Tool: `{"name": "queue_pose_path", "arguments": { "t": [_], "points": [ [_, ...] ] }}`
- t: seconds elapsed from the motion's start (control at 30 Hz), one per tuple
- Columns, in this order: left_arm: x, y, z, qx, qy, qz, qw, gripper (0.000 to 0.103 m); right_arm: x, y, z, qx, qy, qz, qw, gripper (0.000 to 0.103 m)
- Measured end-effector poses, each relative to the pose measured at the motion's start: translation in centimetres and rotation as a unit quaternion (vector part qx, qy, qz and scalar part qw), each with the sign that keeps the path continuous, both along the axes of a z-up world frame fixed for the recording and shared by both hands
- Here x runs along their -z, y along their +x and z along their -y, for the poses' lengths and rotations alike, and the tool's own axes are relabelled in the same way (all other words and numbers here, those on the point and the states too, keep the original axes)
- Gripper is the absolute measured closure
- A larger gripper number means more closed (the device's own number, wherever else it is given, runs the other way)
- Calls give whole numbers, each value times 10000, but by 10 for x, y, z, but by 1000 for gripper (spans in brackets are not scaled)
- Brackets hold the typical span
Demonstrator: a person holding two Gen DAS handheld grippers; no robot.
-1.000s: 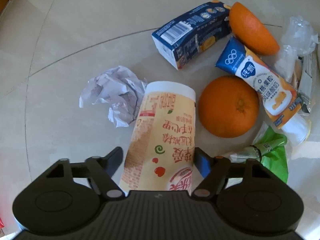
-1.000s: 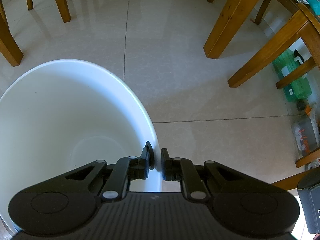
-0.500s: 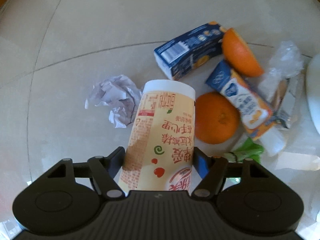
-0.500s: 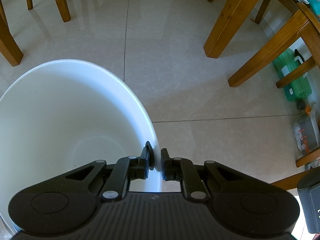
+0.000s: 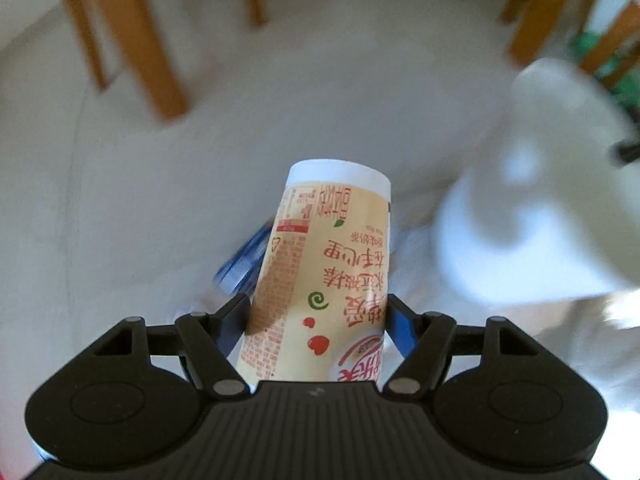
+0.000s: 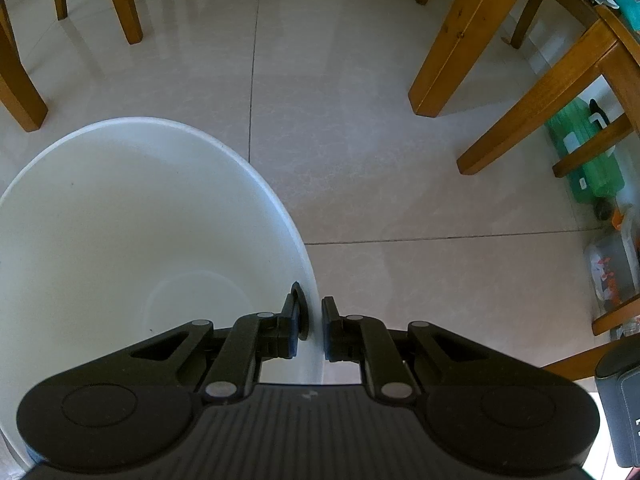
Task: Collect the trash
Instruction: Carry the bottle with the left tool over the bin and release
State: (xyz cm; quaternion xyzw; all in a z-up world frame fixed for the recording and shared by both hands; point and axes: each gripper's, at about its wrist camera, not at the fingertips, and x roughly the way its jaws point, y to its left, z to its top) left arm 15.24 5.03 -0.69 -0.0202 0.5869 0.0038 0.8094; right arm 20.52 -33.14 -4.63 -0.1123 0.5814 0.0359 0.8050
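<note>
My left gripper point(image 5: 316, 320) is shut on a beige paper cup point(image 5: 324, 276) with red print, held upside down, white base pointing away, high above the tiled floor. The blurred white bin point(image 5: 532, 208) shows to the right of the cup. A blue carton point(image 5: 244, 260) peeks out behind the cup's left side; the other trash is hidden. In the right wrist view my right gripper point(image 6: 312, 328) is shut on the rim of the white bin point(image 6: 152, 216), one finger inside the wall and one outside. The bin's inside looks bare.
Wooden chair and table legs point(image 5: 132, 40) stand on the pale tiles beyond the cup. More wooden legs point(image 6: 460, 40) rise at the right of the bin, with a green plastic case point(image 6: 588, 152) and a clear bag point(image 6: 612, 268) under them.
The left gripper has risen with the cup and tipped up, so the oranges, cartons and crumpled paper have dropped out of view and the bin has come in. The right gripper has kept still.
</note>
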Motion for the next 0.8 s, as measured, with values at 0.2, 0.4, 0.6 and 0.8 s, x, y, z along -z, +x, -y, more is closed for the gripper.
{"name": "queue_pose_path", "arguments": {
  "t": [0.2, 0.4, 0.6, 0.8],
  "points": [
    [-82, 41, 67, 499, -682, 771, 9934, 31, 0, 0, 2, -3, 22, -5, 10000, 89],
    [-76, 82, 141, 785, -1108, 999, 9857, 31, -1, -1, 3, -39, 35, 6, 10000, 90],
    [-53, 76, 169, 760, -1183, 908, 9859, 31, -2, -4, 4, -61, 82, -19, 9999, 90],
    [-44, 72, 187, 646, -718, 1005, 9902, 14, -2, -4, 5, -35, 151, -40, 9999, 90]
  ]
}}
